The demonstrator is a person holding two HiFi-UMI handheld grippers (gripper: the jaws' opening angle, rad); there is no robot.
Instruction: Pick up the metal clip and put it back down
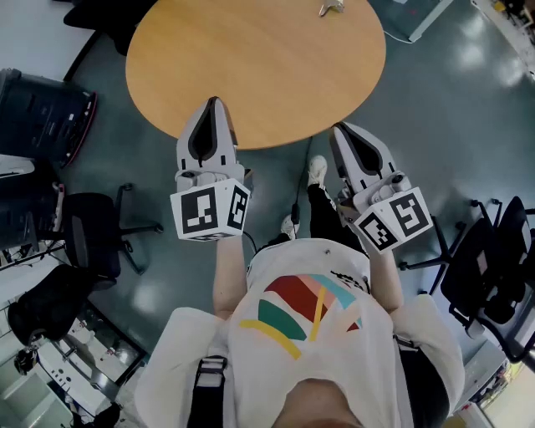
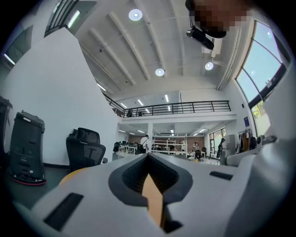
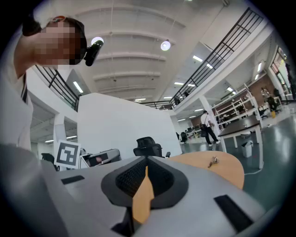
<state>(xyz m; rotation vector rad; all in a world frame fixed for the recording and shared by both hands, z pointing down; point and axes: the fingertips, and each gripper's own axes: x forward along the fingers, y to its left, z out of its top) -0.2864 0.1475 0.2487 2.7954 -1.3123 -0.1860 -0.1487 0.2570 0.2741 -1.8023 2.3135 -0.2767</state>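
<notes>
The small metal clip [image 1: 330, 8] lies at the far edge of the round wooden table [image 1: 251, 67]. In the right gripper view the clip [image 3: 213, 161] shows as a small shiny thing on the tabletop [image 3: 226, 169], well beyond the jaws. My left gripper [image 1: 215, 102] is shut and empty, its tip over the table's near edge. Just off that near edge, my right gripper [image 1: 341, 129] is shut too and holds nothing. Both jaw pairs meet in a closed seam in the left gripper [image 2: 149, 155] and right gripper [image 3: 147, 160] views.
A black office chair [image 1: 94, 236] stands on the floor at the left, with dark equipment [image 1: 42, 113] behind it. More chairs [image 1: 493, 267] stand at the right. The person's shoe [image 1: 316, 170] is under the table's near edge. A pale panel [image 1: 418, 18] lies beyond the table.
</notes>
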